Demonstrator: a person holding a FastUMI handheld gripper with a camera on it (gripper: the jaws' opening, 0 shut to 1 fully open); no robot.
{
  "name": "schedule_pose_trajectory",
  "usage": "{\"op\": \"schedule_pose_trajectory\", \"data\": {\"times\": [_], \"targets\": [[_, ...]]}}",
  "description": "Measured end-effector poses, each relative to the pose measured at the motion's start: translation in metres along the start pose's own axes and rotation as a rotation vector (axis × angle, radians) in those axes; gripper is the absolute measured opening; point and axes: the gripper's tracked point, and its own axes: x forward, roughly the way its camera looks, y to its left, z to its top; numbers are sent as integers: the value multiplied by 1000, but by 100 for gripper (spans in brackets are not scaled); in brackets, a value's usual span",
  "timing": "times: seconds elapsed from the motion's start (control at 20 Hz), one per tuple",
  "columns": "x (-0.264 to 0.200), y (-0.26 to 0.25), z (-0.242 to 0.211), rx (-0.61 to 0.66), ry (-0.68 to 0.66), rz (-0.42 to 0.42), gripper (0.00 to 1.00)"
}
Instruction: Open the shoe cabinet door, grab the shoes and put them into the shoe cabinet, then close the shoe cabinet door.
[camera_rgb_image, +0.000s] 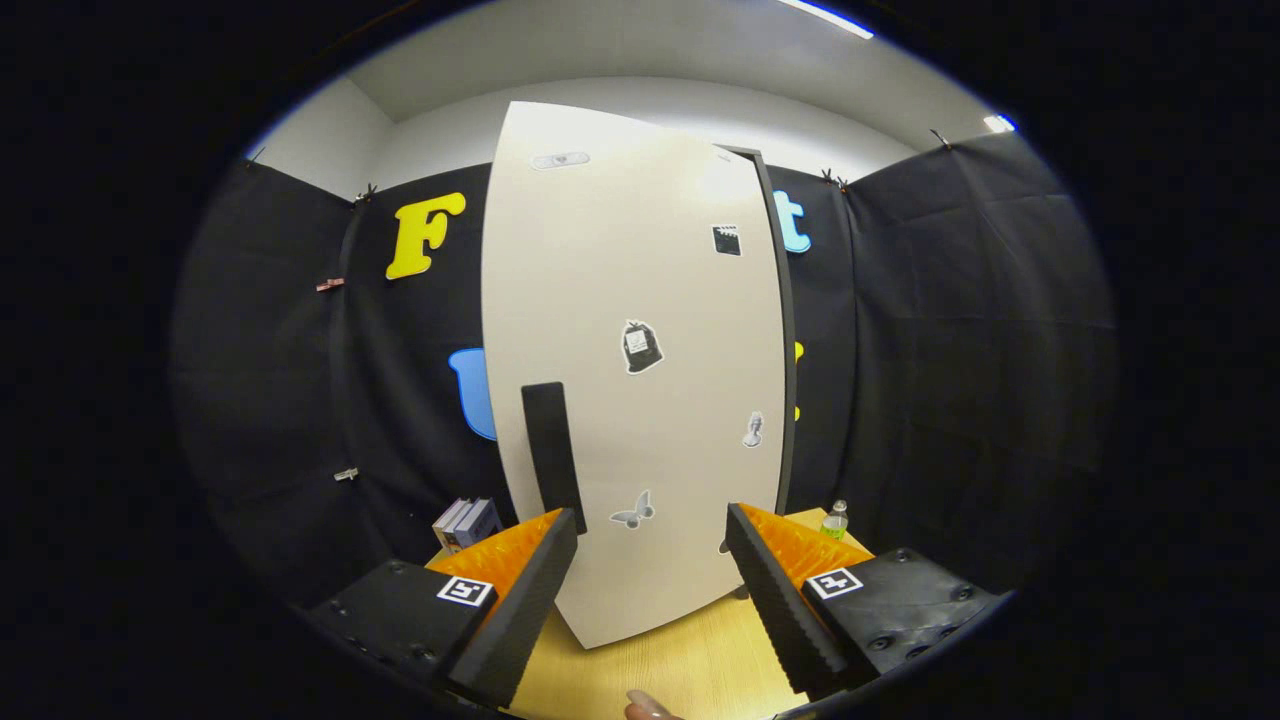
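Gripper (652, 535) is hovering w/ fingers spread wide, gripping nothing. Shoe cabinet door (640, 380) is standing upright just ahead, white w/ small stickers, its black handle (553, 455) sitting just beyond the left finger (520, 600). Door's right edge is showing a dark gap vs the cabinet frame. Wooden table (680, 670) is lying beneath. Books (467, 523) are resting far left; small bottle (835, 519) far right.

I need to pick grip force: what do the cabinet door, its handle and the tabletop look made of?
Cabinet door: smooth matte cream board, likely laminate, stickered. Handle: matte black strip, perhaps foam or plastic. Table: pale wood grain, maybe veneer. Gripper open, just short of the door.
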Motion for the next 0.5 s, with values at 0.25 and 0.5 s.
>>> {"op": "schedule_pose_trajectory", "data": {"times": [0.25, 0.5], "targets": [[-5, 12, 9, -39, -28, 14, 98], [-10, 17, 14, -63, -51, 24, 97]]}}
